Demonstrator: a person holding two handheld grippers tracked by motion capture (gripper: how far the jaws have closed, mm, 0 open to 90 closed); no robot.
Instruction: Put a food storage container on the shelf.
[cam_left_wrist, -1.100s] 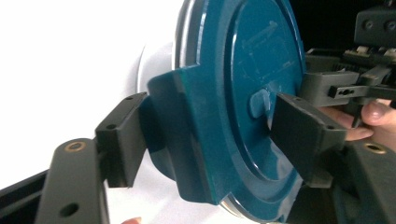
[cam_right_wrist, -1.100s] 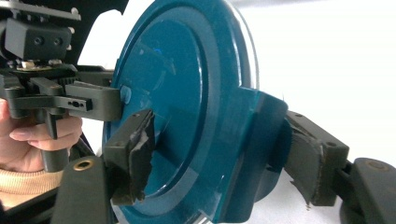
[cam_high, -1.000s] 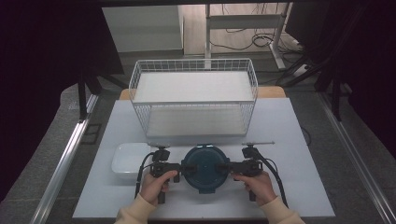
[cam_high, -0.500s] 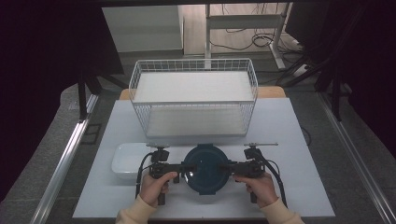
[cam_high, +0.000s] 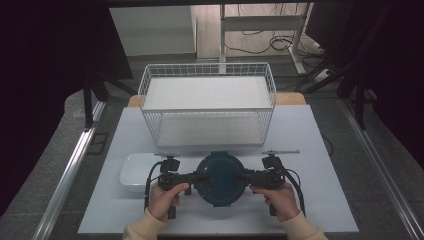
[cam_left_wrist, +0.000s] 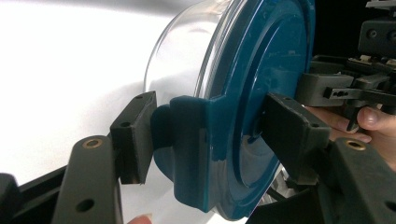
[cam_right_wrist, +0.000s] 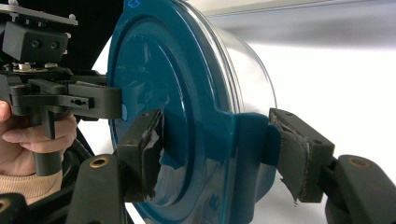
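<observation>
A round clear container with a dark blue lid lies near the front of the white table. My left gripper comes in from its left side. In the left gripper view the gripper has one pad on the side clip and the other on the lid's top. My right gripper mirrors it from the right. In the right gripper view its jaws clamp the opposite clip and the lid's face. A hand holds each gripper.
A white wire basket stands behind the container at mid-table. A shallow white tray lies just left of my left gripper. The table's front edge runs close under the hands, and dark floor with metal rails flanks both sides.
</observation>
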